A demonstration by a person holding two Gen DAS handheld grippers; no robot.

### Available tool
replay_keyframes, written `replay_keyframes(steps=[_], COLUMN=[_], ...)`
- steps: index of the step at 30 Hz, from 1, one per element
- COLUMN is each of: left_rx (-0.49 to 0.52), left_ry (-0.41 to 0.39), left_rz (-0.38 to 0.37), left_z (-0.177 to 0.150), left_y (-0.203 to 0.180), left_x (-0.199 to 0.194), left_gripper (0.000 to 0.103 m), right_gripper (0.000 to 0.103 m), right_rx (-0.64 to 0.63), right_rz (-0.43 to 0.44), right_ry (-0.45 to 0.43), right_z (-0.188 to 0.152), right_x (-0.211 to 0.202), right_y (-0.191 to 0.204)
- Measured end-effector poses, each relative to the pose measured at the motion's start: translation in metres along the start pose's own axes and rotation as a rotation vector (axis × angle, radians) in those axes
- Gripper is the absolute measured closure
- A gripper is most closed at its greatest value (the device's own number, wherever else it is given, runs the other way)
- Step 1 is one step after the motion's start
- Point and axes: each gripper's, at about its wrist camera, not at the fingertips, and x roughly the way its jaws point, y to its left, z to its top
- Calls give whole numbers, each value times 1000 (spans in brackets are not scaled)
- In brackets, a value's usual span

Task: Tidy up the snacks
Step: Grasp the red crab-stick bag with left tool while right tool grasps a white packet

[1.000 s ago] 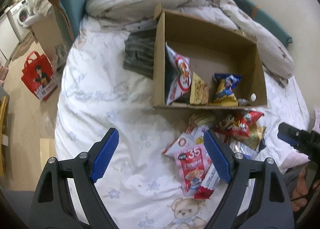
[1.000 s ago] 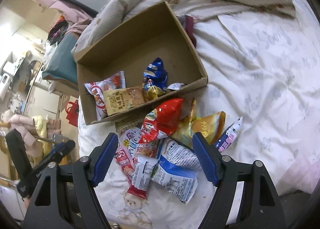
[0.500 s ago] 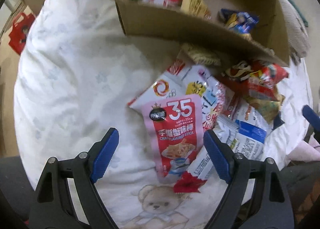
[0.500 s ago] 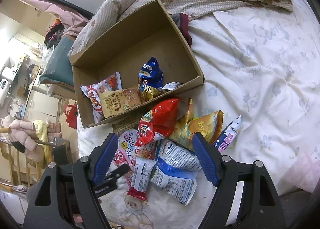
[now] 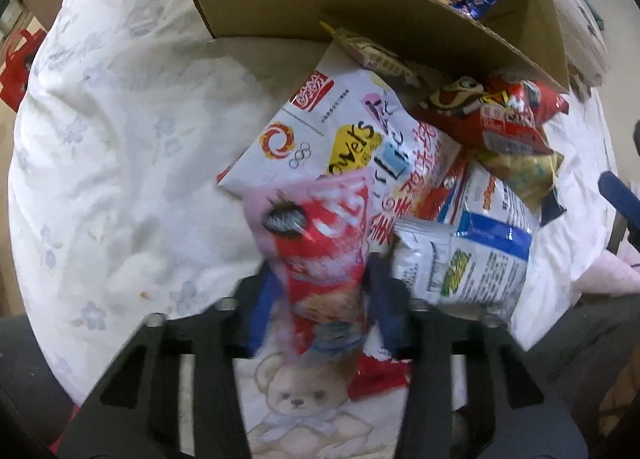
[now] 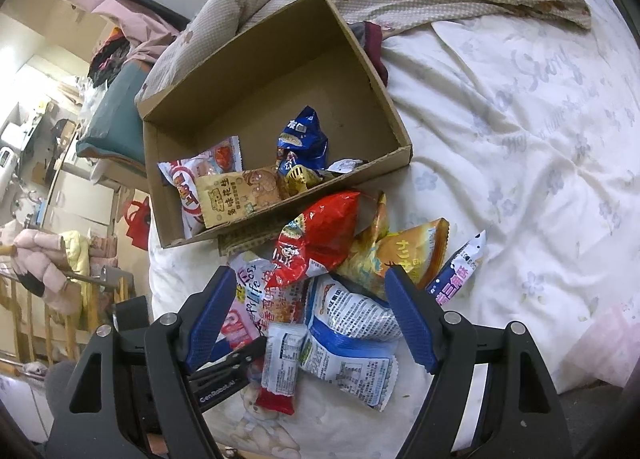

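My left gripper [image 5: 320,299] is clamped on the pink-and-red crab stick packet [image 5: 320,243], its blue pads pressing the packet's two sides; motion blur smears both. This packet is at the near edge of the snack pile on the white floral bedsheet [image 5: 112,147], just above the printed teddy bear [image 5: 296,399]. Behind it lies a large white packet [image 5: 320,135], and past that the near wall of the cardboard box [image 5: 340,7], which sits toward the far end of the bed. To the right of my held packet is a white-and-blue bag [image 5: 476,263], and above that a red chip bag [image 5: 492,115] leaning against the box.

My right gripper [image 6: 312,319] hangs released, jaws spread wide over the same pile, gripping nothing. Inside the box, a tan biscuit packet [image 6: 240,195] and a blue bag [image 6: 304,135] rest by its near wall.
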Motion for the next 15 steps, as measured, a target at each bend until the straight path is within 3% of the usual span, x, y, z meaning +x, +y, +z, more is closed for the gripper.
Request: replay_keyframes(steps=[7,12,15], left_rx=[-20,-69,-86], left_ry=[-14,-62,-78], left_rz=[23,54,75], left_z=[0,4,5], left_y=[21,41,46], left_x=[-22,-44,-53], left_gripper=[71,71,71], right_gripper=[24,24,25], right_rx=[-35,13,76], right_rz=[50,187,167], right_ry=[60,246,334], right_z=[-9,-41,-70], right_x=[8,36,52], right_y=[11,22,25])
